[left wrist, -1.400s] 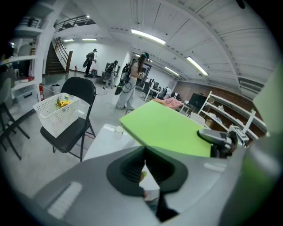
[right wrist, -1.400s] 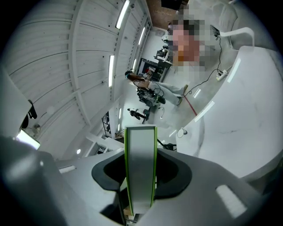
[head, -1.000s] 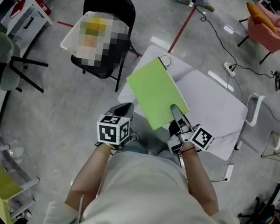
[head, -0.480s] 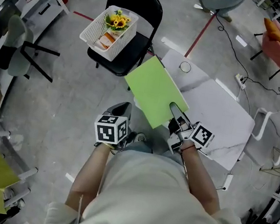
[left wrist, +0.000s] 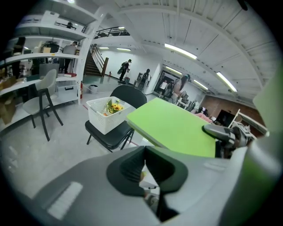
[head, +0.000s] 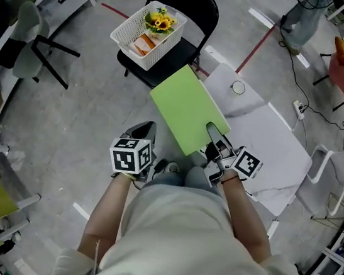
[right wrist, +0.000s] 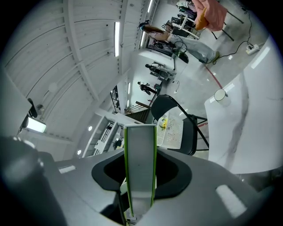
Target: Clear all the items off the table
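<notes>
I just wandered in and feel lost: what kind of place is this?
Probably a large workshop or lab hall rather than a home. It has a bare concrete floor marked with red tape, a power strip lying on it, and open shelving under long strip lights on a high ceiling.

The hall is brightly and evenly lit from above by long white ceiling strip lights [left wrist: 181,51]. They leave pale streaks of glare on the polished grey concrete floor [head: 87,109], and shadows are faint and soft-edged. The white marbled tabletop [head: 267,137] is close to washed out, while the flat lime-green board [head: 189,107] looks matte and saturated, without glare. The head view is sharp in the middle and bends toward its edges. Both gripper views are strongly fisheyed, with straight beams bowed and black corners. In them the grey bodies of the left gripper [left wrist: 146,176] and the right gripper [right wrist: 139,176] lie near the lens and are blurred, while the far hall is fairly crisp.
</notes>
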`<state>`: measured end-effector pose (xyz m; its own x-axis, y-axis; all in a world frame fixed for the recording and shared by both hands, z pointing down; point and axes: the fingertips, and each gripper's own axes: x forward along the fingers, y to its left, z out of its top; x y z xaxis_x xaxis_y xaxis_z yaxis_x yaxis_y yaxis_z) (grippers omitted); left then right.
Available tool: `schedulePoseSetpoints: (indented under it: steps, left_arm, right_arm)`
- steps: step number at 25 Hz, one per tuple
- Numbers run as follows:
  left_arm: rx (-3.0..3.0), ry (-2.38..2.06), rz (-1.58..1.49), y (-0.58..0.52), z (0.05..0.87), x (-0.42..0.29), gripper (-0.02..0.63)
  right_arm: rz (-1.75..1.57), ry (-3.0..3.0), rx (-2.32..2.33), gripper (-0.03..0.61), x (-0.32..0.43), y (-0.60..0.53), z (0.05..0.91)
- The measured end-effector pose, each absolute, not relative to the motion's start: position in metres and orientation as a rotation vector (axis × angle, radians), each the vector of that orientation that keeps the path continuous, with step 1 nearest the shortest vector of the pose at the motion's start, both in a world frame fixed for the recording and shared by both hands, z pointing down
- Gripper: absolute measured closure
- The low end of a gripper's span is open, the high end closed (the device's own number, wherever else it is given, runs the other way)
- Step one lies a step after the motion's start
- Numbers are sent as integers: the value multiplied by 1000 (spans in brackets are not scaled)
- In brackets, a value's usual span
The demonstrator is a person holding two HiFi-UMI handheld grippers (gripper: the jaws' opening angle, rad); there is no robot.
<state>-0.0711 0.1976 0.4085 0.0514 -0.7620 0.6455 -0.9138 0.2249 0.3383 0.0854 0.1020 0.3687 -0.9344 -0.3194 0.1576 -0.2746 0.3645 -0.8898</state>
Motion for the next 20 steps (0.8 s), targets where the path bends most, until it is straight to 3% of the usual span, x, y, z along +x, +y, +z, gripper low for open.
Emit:
schedulePoseSetpoints:
  steps: [20]
  left_arm:
    - [1374, -1868, 168, 201, 414, -149, 604]
  right_arm:
    - [-1676, 2655, -419, 437, -12, 49, 369]
